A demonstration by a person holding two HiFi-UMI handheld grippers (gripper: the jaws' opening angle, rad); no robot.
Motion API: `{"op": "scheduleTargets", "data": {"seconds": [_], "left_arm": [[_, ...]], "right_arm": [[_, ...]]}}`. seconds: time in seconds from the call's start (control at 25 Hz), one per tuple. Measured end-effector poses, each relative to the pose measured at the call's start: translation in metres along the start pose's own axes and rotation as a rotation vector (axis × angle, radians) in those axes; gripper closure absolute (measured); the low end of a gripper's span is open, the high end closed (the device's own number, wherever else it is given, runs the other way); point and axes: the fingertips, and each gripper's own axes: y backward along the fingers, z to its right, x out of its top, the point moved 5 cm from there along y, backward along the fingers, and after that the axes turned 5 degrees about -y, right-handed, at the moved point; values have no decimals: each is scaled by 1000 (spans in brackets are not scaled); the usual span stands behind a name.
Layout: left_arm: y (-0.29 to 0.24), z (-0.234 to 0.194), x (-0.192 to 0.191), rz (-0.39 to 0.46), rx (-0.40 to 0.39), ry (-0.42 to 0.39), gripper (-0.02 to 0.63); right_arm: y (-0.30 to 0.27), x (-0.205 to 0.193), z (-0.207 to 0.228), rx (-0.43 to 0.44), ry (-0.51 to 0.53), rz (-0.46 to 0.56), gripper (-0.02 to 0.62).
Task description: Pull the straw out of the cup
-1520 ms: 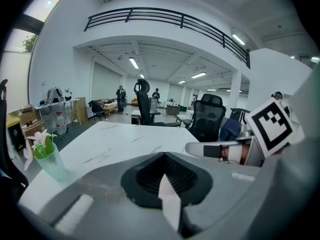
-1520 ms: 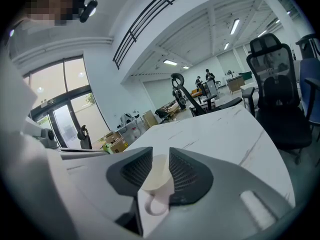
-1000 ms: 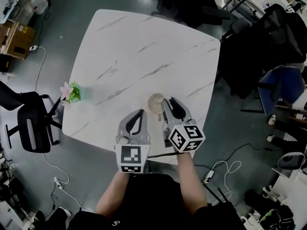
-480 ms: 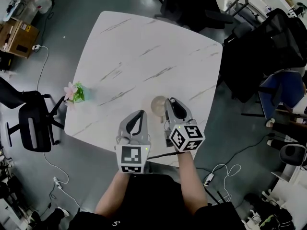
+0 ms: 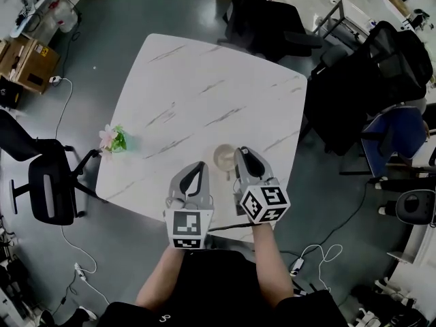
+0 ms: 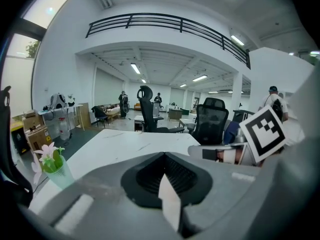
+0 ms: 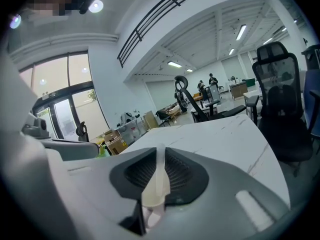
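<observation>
The thin, translucent straw [image 7: 159,180] is pinched in the right gripper [image 7: 161,160], its 2 ribbed black jaws closing. The round pale cup [image 5: 223,157] stands just beside it on the marbled white table [image 5: 191,94] (left gripper [image 6: 165,173] jaws together).

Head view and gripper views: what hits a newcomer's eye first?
The white marble table fills the middle, with a cup close to the person's edge. The right gripper sits beside the cup, its jaws closing on a pale straw between them. A small flower pot stands at the table's left edge.
</observation>
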Motion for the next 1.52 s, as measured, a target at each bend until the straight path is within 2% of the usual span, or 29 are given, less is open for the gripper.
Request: {"op": "scheduleTargets", "data": {"seconds": [0.56,0.88,1.12,1.52], "left_arm": [[32,20,33,113,-5,-43,606],[52,34,50,197,16,-62,605],[64,43,68,262,37,-86,606],[78,45,73,289,55,-108,606]], "right_arm": [[63,56,-51,79,163,162,548],[103,74,-66,98,240,237,549],[123,87,-72,112,278,287,549],[134,88,-80,124,294,310,549]]}}
